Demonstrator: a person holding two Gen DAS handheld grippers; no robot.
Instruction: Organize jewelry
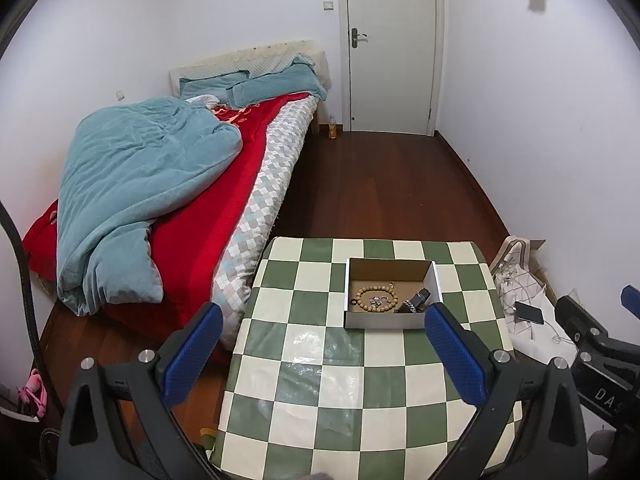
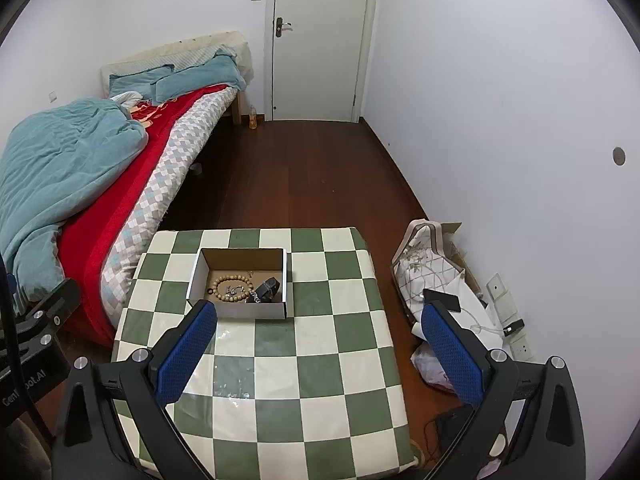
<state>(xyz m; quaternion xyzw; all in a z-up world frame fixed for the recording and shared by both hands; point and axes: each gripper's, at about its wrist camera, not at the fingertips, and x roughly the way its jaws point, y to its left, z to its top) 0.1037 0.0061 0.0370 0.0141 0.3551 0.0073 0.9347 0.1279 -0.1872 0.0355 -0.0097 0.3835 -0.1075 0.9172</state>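
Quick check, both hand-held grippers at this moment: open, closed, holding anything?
Left hand-held gripper: open, holding nothing, above the checkered table.
Right hand-held gripper: open, holding nothing; the jewelry lies in the box.

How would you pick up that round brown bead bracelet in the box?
The wooden bead bracelet lies flat on the floor of the cardboard box, whose walls block any sideways approach. So I would probably bring the right hand-held gripper straight down from above and pinch one stretch of the ring, on its left side, away from the small silver pieces inside the loop.
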